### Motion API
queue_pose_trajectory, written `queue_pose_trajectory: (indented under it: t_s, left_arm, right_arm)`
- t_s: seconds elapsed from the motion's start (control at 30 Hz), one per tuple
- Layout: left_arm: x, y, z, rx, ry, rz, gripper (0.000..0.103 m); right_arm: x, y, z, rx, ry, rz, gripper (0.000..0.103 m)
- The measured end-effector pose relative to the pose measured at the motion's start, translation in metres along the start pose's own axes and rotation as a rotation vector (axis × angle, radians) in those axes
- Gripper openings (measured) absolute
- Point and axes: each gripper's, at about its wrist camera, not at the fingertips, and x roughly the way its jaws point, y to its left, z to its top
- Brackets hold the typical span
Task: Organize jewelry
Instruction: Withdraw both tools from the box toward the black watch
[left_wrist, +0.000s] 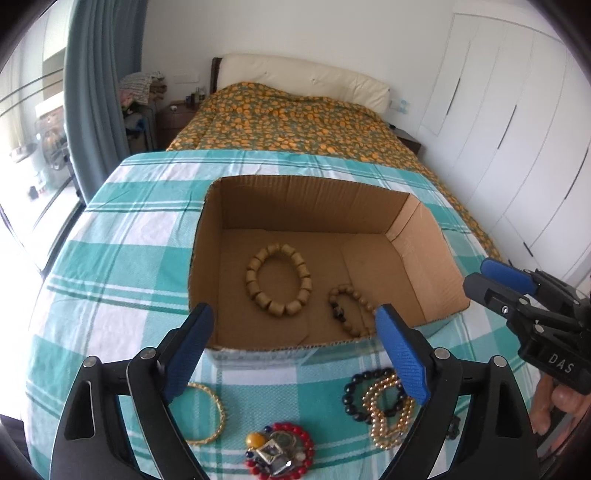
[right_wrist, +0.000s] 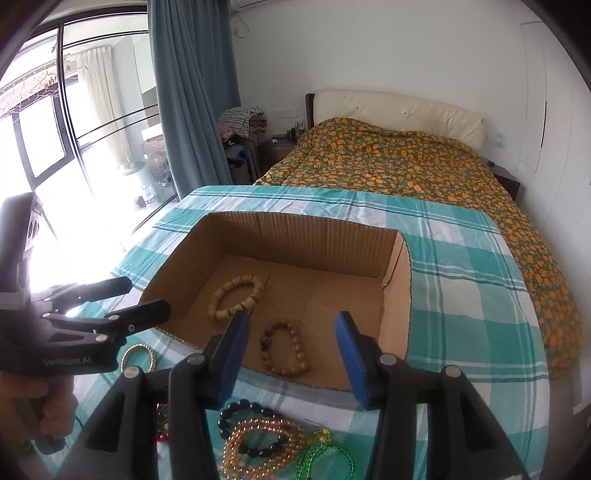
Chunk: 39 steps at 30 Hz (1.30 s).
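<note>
Over the box (left_wrist: 406, 236) both tongs — left (left_wrist: 295, 332), right (right_wrist: 291, 343) — hang wide open, empty; next, grab the pale beads (right_wrist: 258, 446).

An open cardboard box (left_wrist: 317, 206) holds a chunky tan bead bracelet (left_wrist: 279, 284) and a smaller brown one (left_wrist: 351, 310) lying flat, apart, while a gold bangle (left_wrist: 207, 413), red-beaded cluster (left_wrist: 280, 450), and overlapping black (left_wrist: 354, 395) and gold-bead strands (left_wrist: 388, 417) lie outside, before its near wall.
</note>
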Motion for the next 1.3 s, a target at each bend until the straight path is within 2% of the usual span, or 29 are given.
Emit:
queue_pose_trajectory:
  t_s: [0.27, 0.6, 0.7, 0.8, 1.0, 1.3]
  left_arm:
    - [-0.05, 0.006, -0.07, 0.027, -0.019, 0.035, 0.096]
    - [-0.104, 0.004, -0.175, 0.062, -0.029, 0.119, 0.097]
    - [-0.114, 0.006, -0.201, 0.034, -0.038, 0.109, 0.098]
    - [-0.115, 0.005, -0.222, 0.017, -0.036, 0.083, 0.099]
    - [-0.102, 0.001, -0.257, 0.033, 0.011, 0.081, 0.099]
    - [-0.092, -0.007, -0.274, 0.056, 0.044, 0.088, 0.099]
  right_arm:
    - [-0.054, 0.009, -0.058, -0.004, -0.016, -0.004, 0.049]
    - [-0.113, 0.015, -0.165, -0.005, 0.015, -0.095, 0.049]
    - [-0.123, 0.014, -0.193, 0.018, 0.03, -0.122, 0.049]
    - [-0.13, 0.014, -0.217, 0.042, 0.037, -0.161, 0.049]
    - [-0.134, 0.012, -0.246, 0.115, 0.029, -0.186, 0.049]
    - [-0.126, 0.017, -0.277, 0.137, 0.024, -0.215, 0.049]
